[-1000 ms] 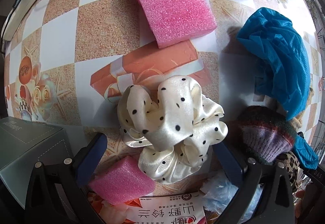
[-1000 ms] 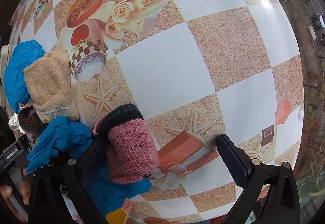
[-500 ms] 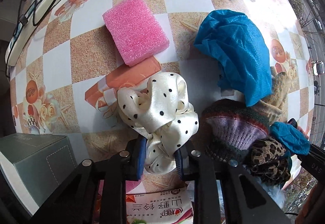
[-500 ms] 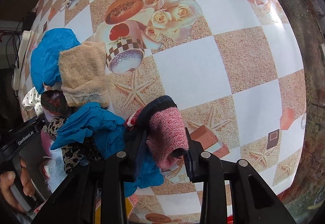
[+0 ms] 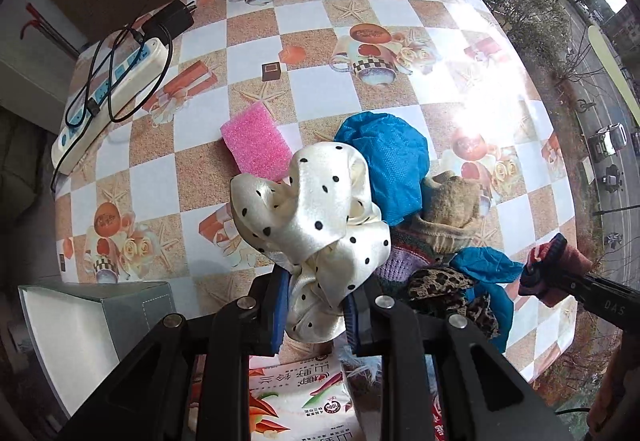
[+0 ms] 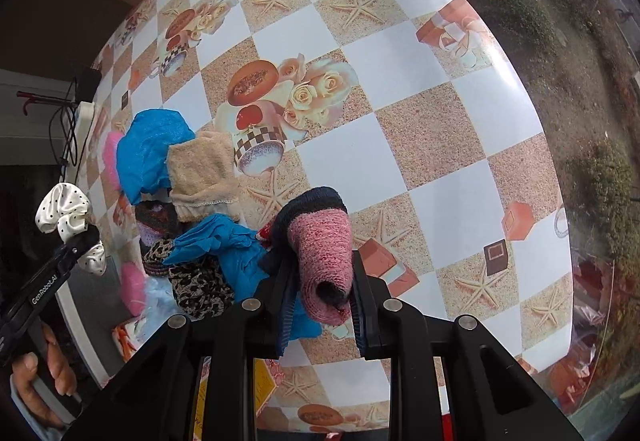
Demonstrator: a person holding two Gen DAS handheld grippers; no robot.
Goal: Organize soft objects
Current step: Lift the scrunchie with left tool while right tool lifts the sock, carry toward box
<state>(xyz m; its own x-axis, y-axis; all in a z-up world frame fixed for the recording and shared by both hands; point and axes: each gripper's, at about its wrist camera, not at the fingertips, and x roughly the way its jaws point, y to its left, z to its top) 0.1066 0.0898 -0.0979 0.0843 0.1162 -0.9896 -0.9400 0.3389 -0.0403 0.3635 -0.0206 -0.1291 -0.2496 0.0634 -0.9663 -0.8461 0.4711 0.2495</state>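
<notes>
A cream polka-dot scrunchie (image 5: 320, 209) hangs above the table, and my left gripper (image 5: 316, 305) is shut on its lower folds. In the right wrist view the same scrunchie (image 6: 64, 207) shows at the far left. A rolled pink knit sock (image 6: 320, 245) with a dark cuff sits between the pads of my right gripper (image 6: 320, 293). Its jaws are closing and press the sock's sides. Both items are lifted clear of the pile of soft things (image 5: 440, 241) below. The sock (image 5: 568, 261) also appears at the right of the left wrist view.
On the checkered tablecloth (image 6: 400, 101) lie a big blue cloth (image 5: 384, 157), a beige sock (image 5: 452, 197), a leopard scrunchie (image 5: 440, 281) and a pink foam block (image 5: 256, 145). A power strip (image 5: 108, 81) sits far left, a grey box (image 5: 100, 317) near left, a snack packet (image 5: 296, 393) below.
Both grippers went from wide open to closed, the left on the scrunchie and the right on the pink sock. Both then rose, lifting the items off the table.
</notes>
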